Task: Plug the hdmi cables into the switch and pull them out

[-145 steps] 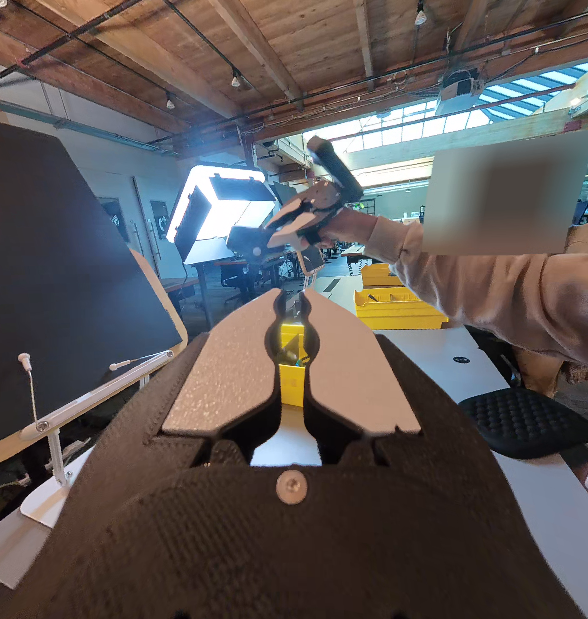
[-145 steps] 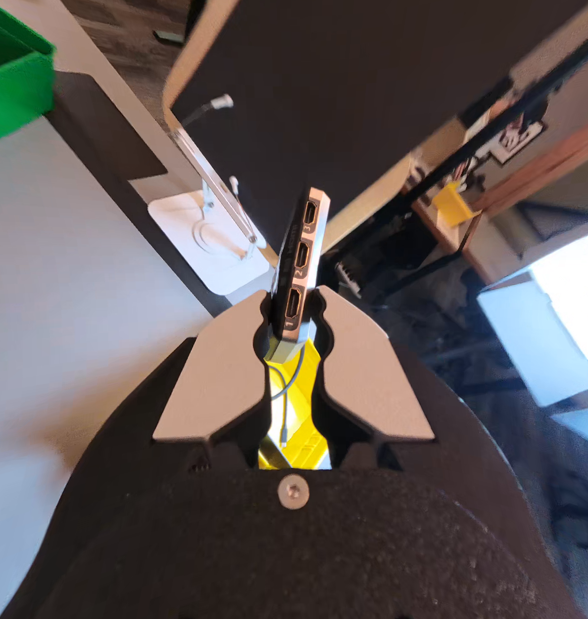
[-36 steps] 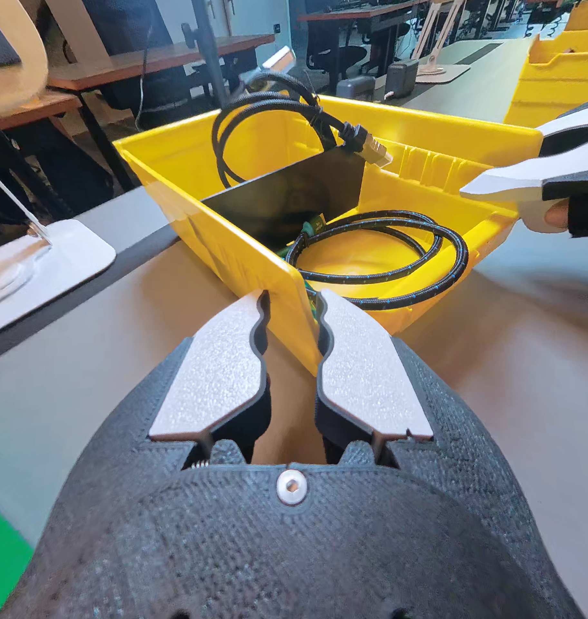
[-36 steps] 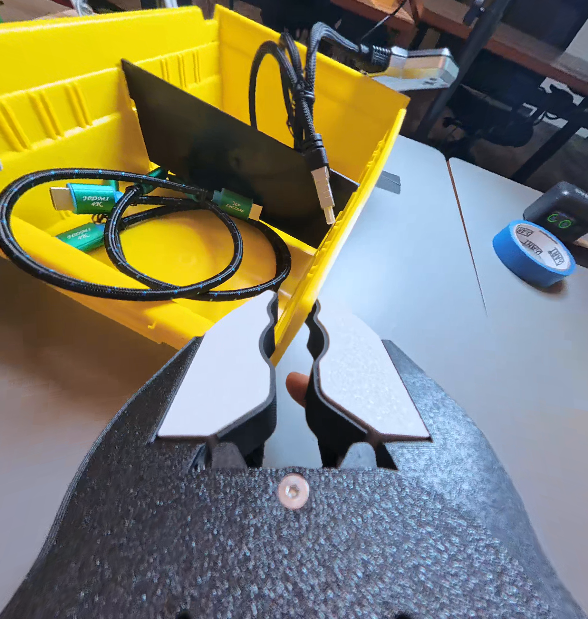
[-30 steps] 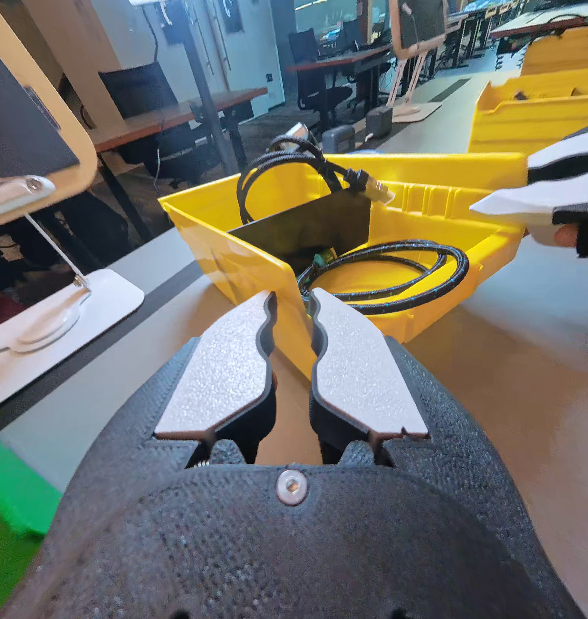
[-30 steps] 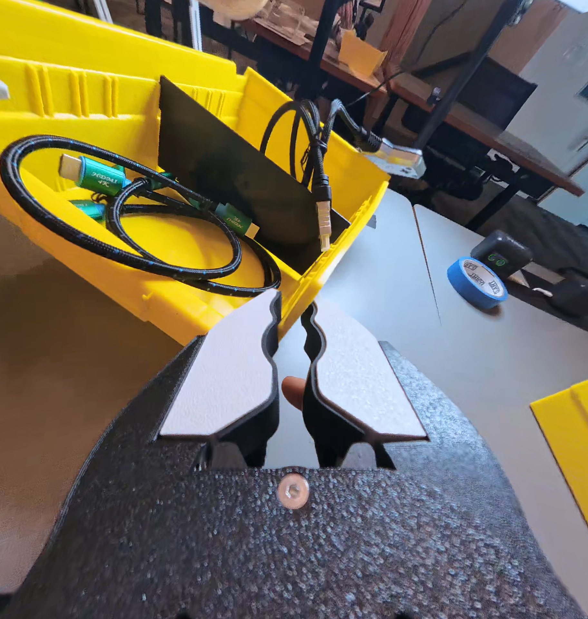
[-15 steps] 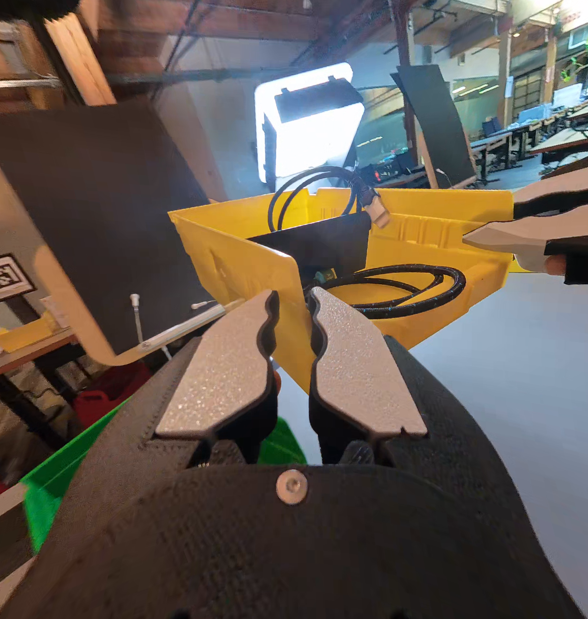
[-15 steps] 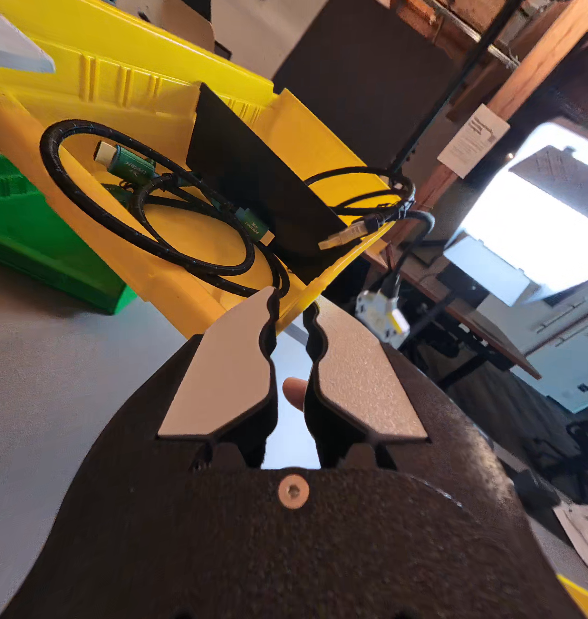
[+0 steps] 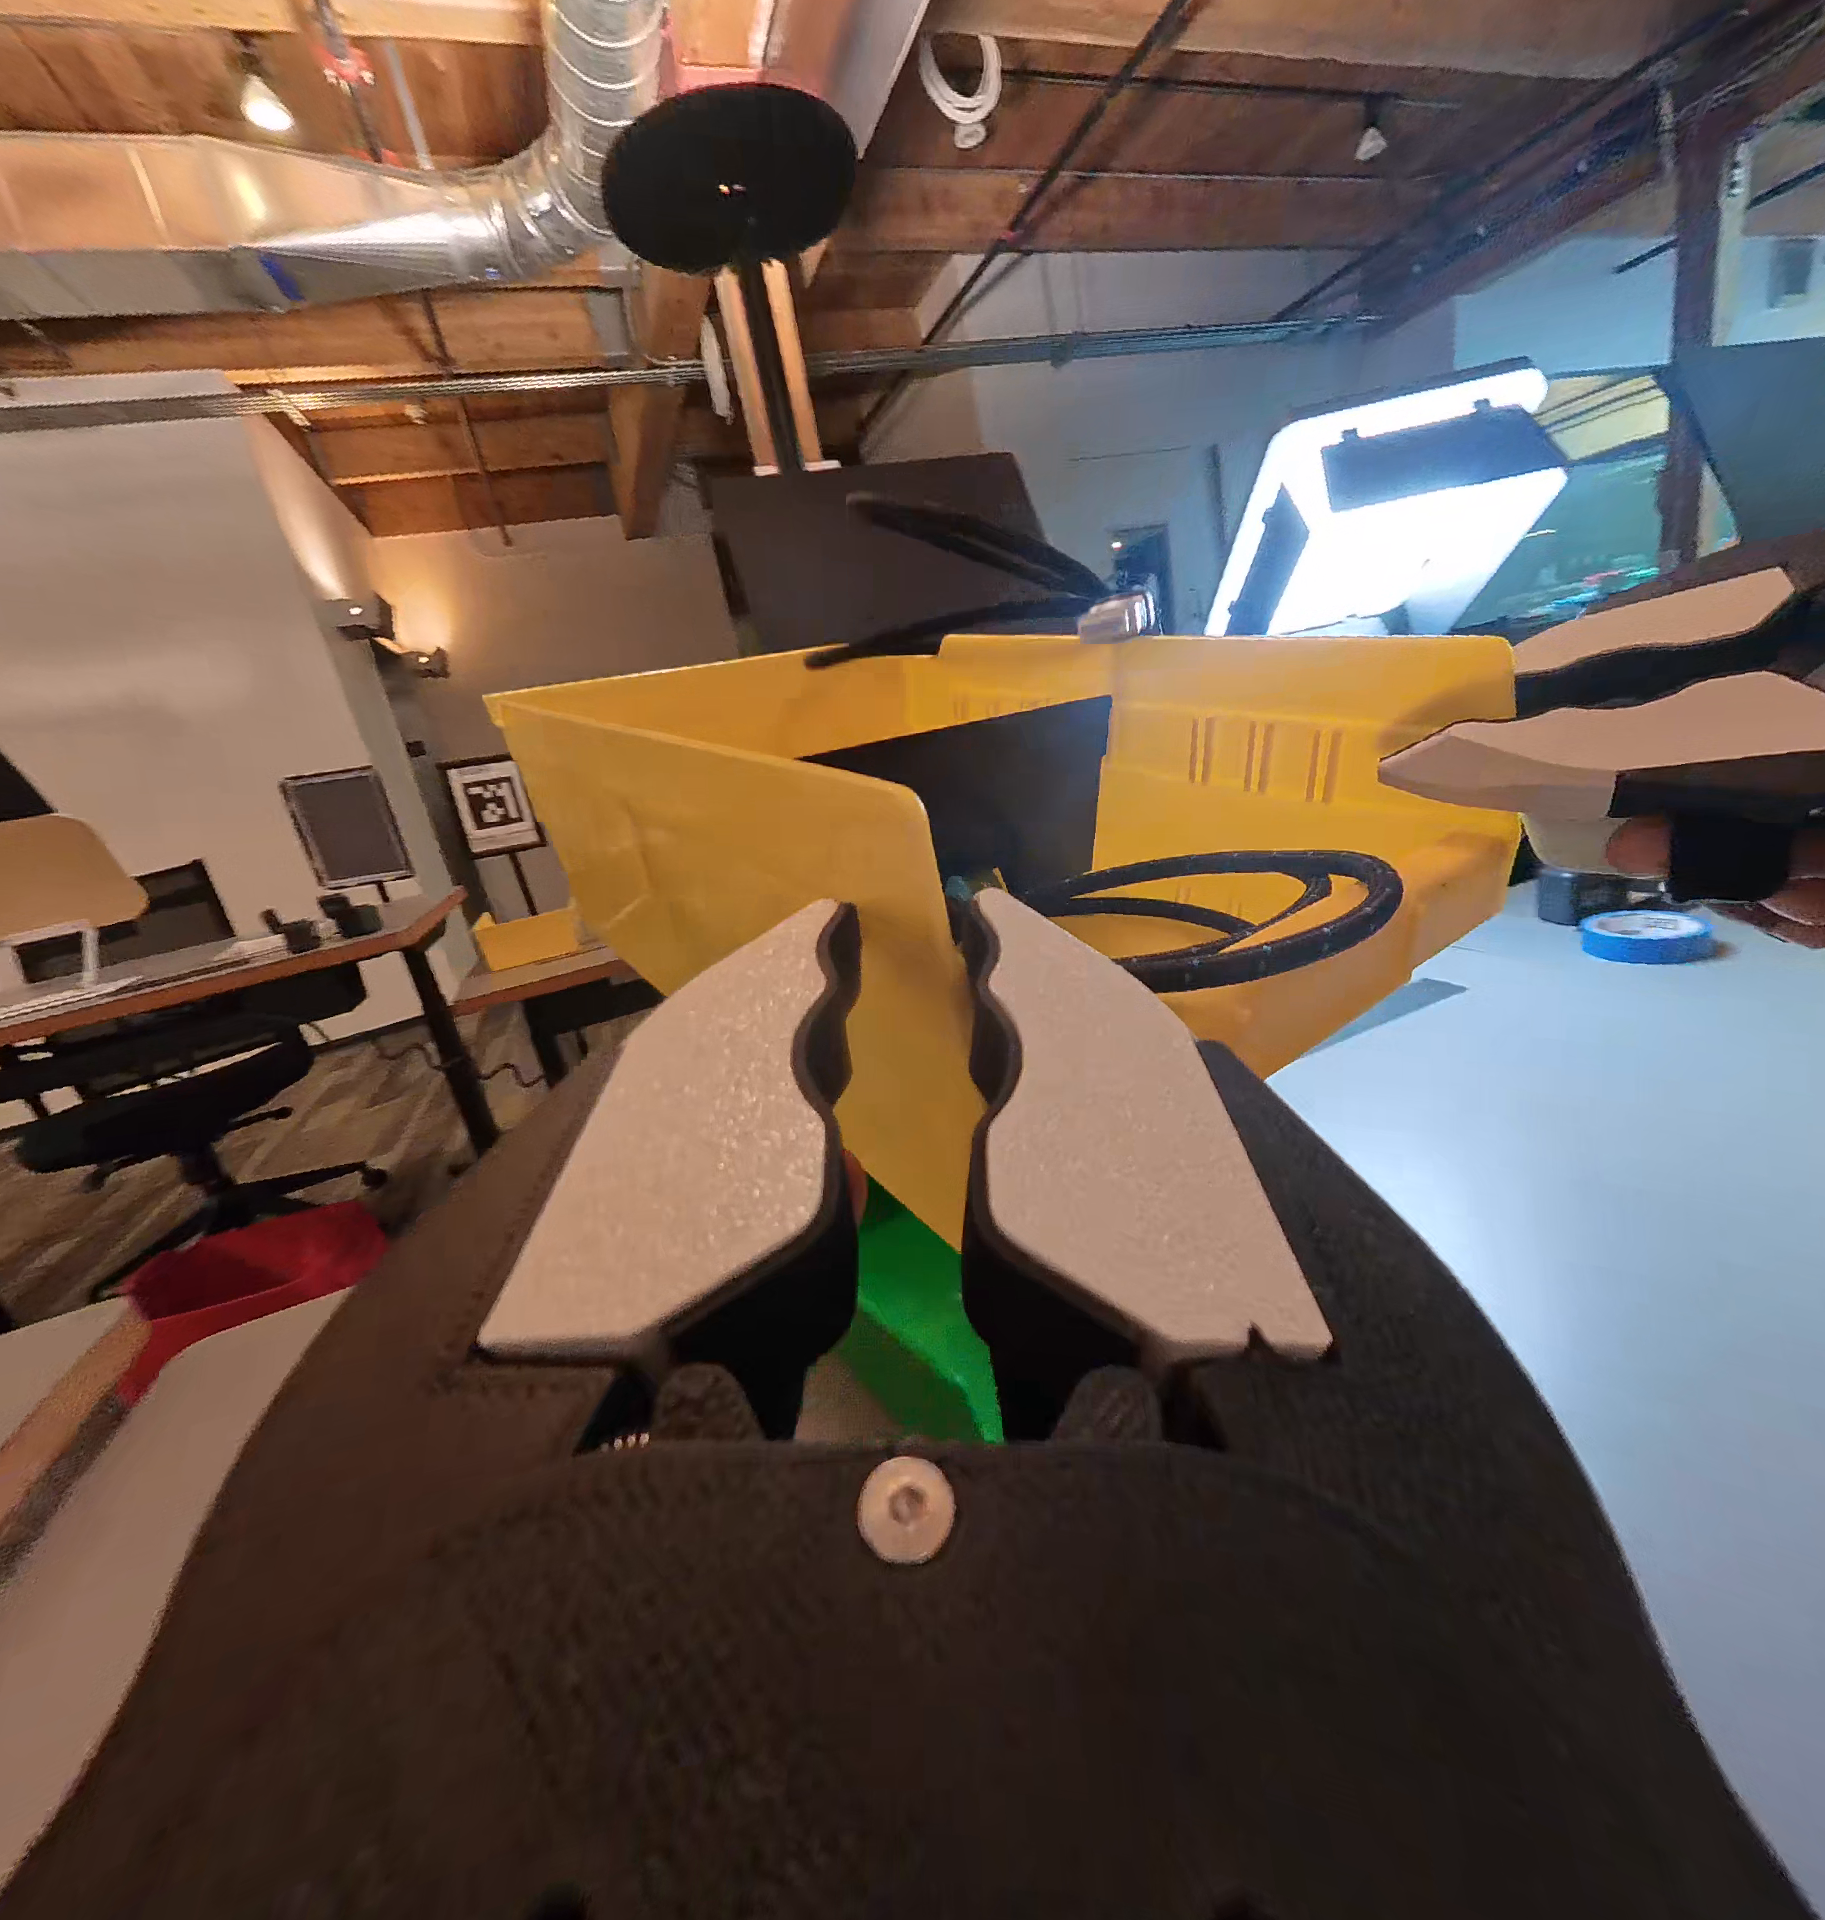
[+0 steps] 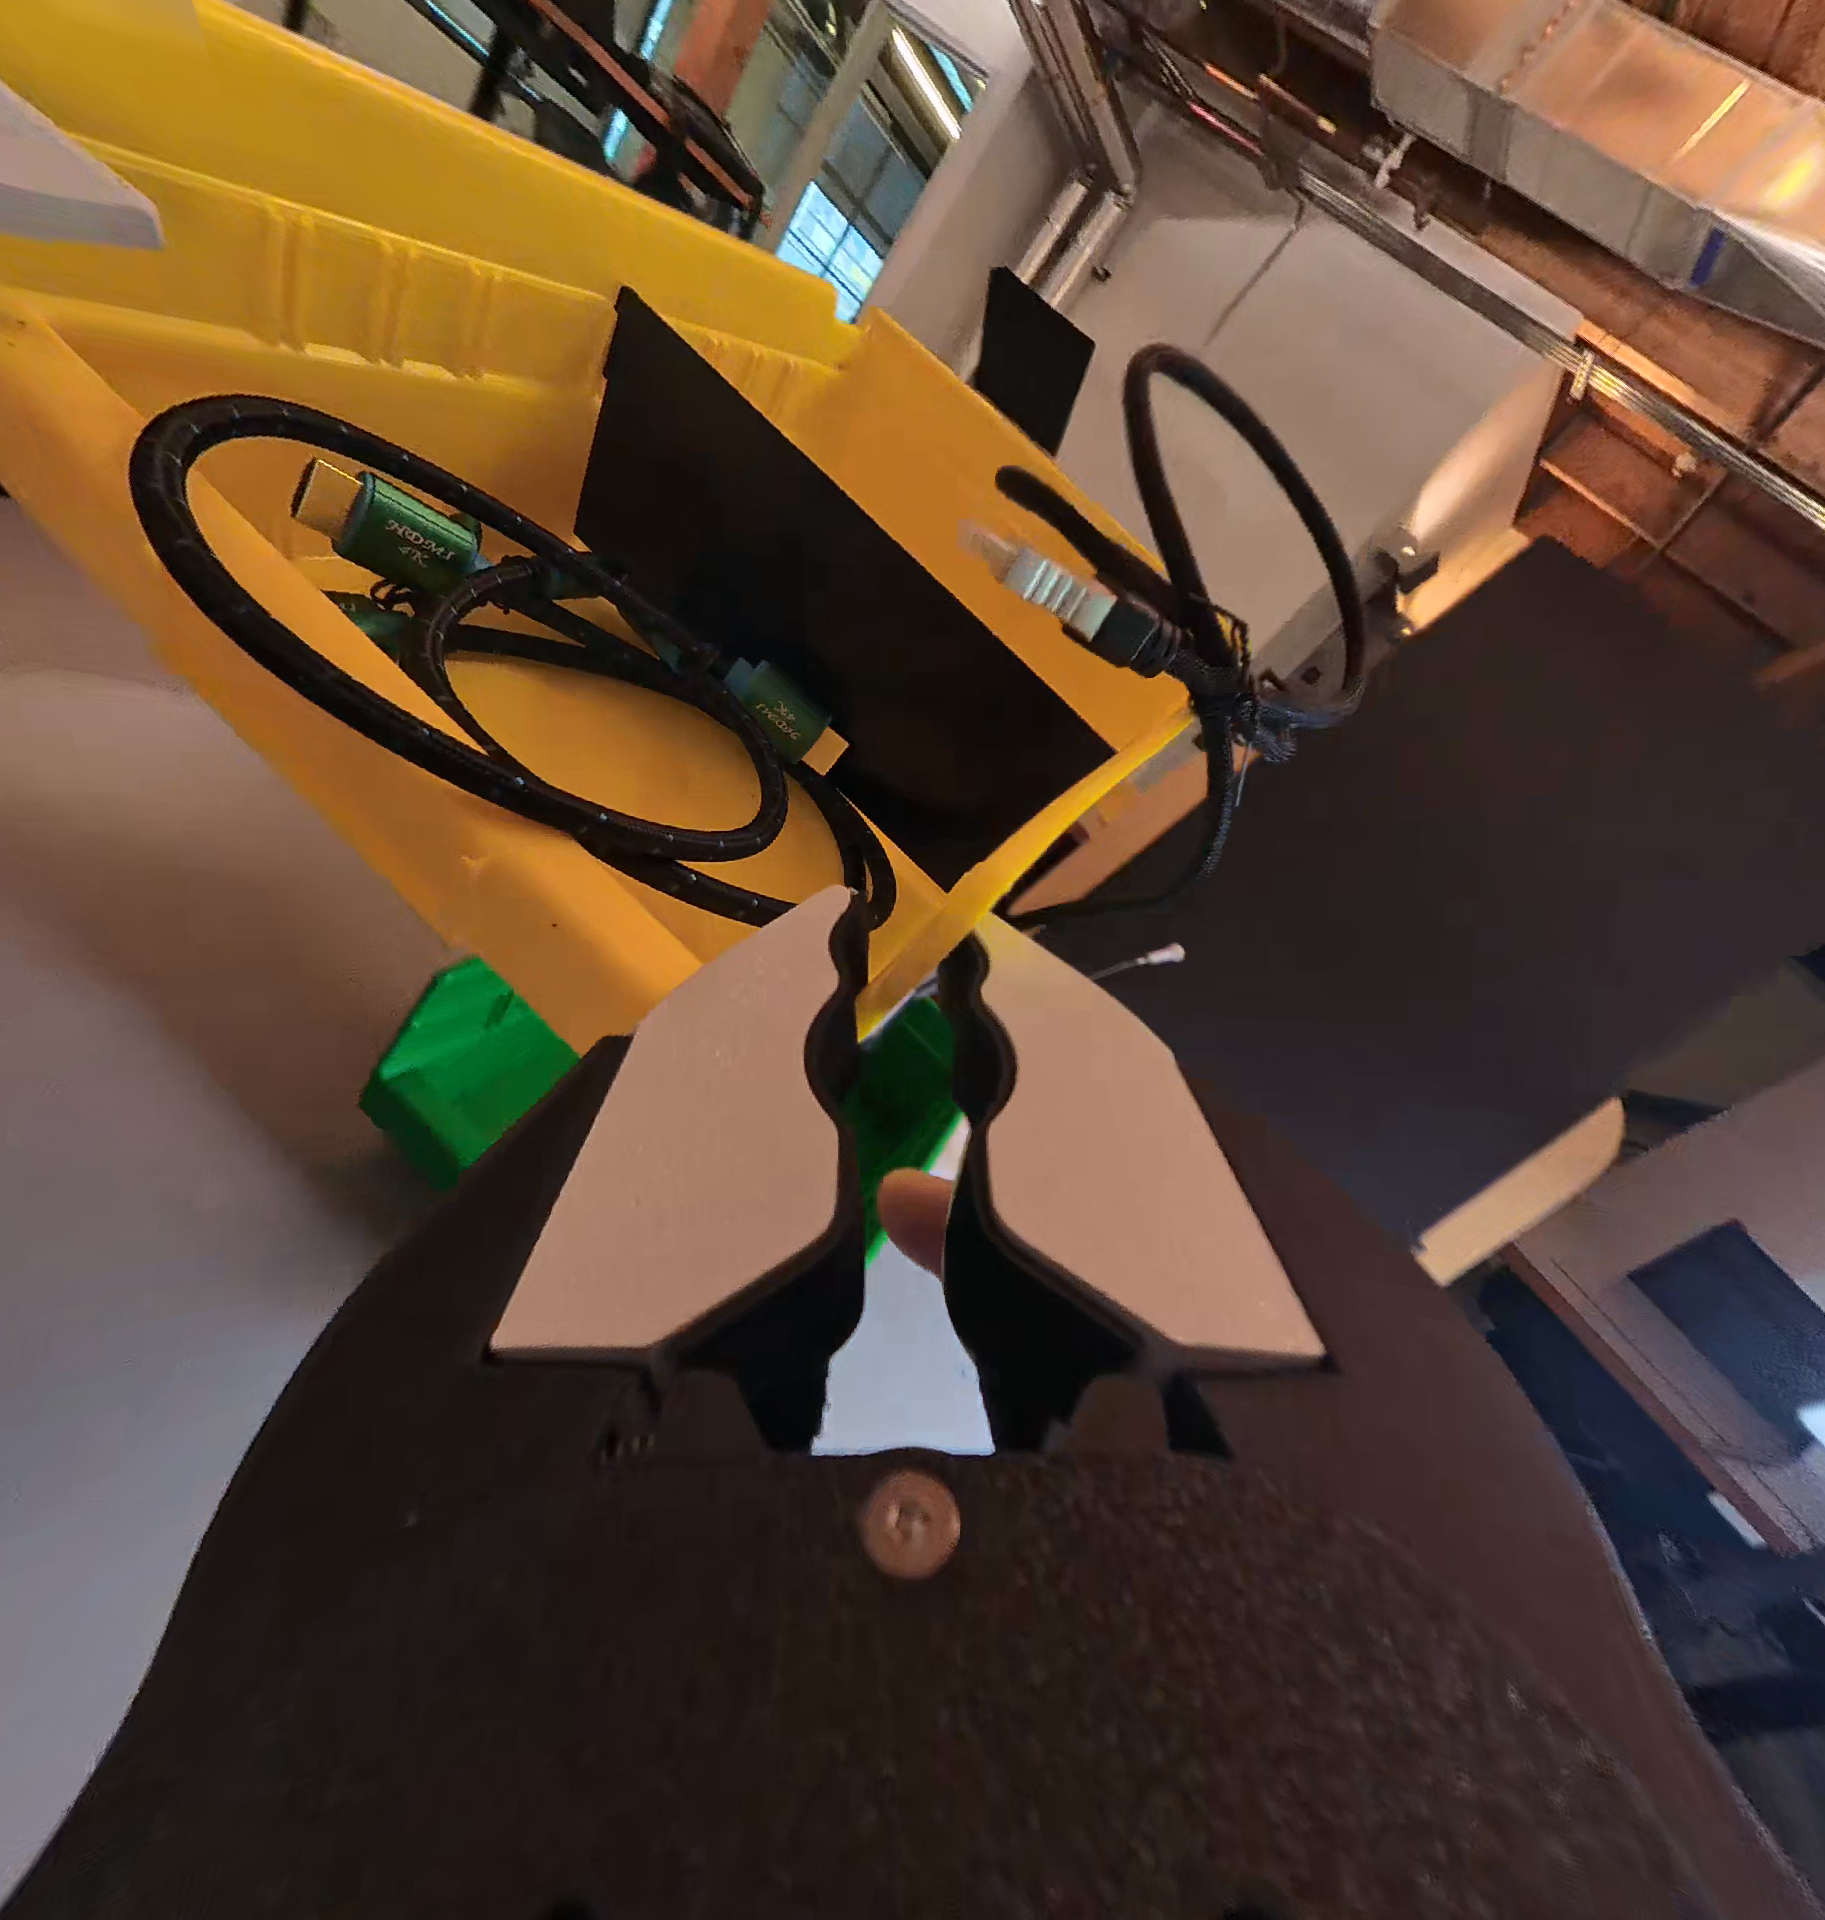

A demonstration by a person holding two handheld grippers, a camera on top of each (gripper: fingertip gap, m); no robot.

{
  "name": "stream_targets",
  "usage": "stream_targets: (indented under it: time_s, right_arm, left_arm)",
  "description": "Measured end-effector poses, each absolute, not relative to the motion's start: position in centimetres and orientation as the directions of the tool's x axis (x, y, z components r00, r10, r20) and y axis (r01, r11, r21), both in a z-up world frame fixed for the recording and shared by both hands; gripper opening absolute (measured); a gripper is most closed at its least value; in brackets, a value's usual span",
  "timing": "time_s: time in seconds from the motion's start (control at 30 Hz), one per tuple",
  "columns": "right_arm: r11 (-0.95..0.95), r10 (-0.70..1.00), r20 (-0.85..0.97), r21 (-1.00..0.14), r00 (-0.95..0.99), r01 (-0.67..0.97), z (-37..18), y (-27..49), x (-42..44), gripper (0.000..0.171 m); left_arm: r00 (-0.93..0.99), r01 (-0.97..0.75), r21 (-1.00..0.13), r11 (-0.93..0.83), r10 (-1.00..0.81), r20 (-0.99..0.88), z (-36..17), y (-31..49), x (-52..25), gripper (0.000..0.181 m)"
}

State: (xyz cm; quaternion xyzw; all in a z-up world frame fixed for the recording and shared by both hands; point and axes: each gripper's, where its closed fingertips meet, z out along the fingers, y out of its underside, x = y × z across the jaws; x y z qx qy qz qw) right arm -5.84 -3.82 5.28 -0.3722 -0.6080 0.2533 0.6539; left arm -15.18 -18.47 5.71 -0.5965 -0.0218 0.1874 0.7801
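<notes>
Yellow plastic forms the bin (image 9: 742, 831), which both grippers hold tilted in the air above the table (image 9: 1614, 1195). Left gripper (image 9: 903, 920): clenched on one corner wall of the bin. Right gripper (image 10: 903, 920): clenched on the thin rim at the opposite corner. A black divider (image 10: 783, 582) splits the bin. The near compartment contains coiled black braided hdmi cables (image 10: 451, 675) with green plugs (image 10: 388, 525). A further cable with a silver plug (image 10: 1053, 587) hangs over the far rim. A green bin (image 10: 461, 1060) sits below on the table. The switch cannot be located.
</notes>
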Motion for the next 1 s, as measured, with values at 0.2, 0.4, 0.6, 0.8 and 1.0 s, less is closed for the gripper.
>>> stream_targets:
  time_s: [0.2, 0.4, 0.6, 0.8, 1.0]
  right_arm:
    - [0.603, 0.795, 0.606, -0.795, 0.039, 0.061, 6.1, -7.9, -11.1, 0.013]
    - [0.588, 0.808, 0.585, -0.809, -0.063, 0.029, 4.7, -11.8, -16.4, 0.013]
    - [0.581, 0.805, 0.574, -0.814, -0.148, 0.003, 2.6, -15.3, -21.6, 0.012]
    - [0.534, 0.832, 0.523, -0.845, -0.186, 0.016, -1.7, -16.3, -25.6, 0.012]
    - [0.481, 0.871, 0.452, -0.865, -0.195, 0.145, -9.5, -15.1, -26.7, 0.012]
  left_arm:
    - [0.885, -0.294, -0.936, 0.195, 0.426, -0.189, 6.7, -23.7, -18.5, 0.019]
    - [0.844, -0.266, -0.951, 0.157, 0.514, -0.151, 5.1, -28.1, -22.4, 0.019]
    - [0.795, -0.25, -0.961, 0.12, 0.592, -0.133, 3.1, -32.2, -25.8, 0.019]
    - [0.767, -0.221, -0.973, 0.071, 0.629, -0.128, -0.3, -33.6, -29.2, 0.019]
    - [0.794, -0.108, -0.994, -0.012, 0.601, -0.093, -7.5, -31.9, -31.7, 0.018]
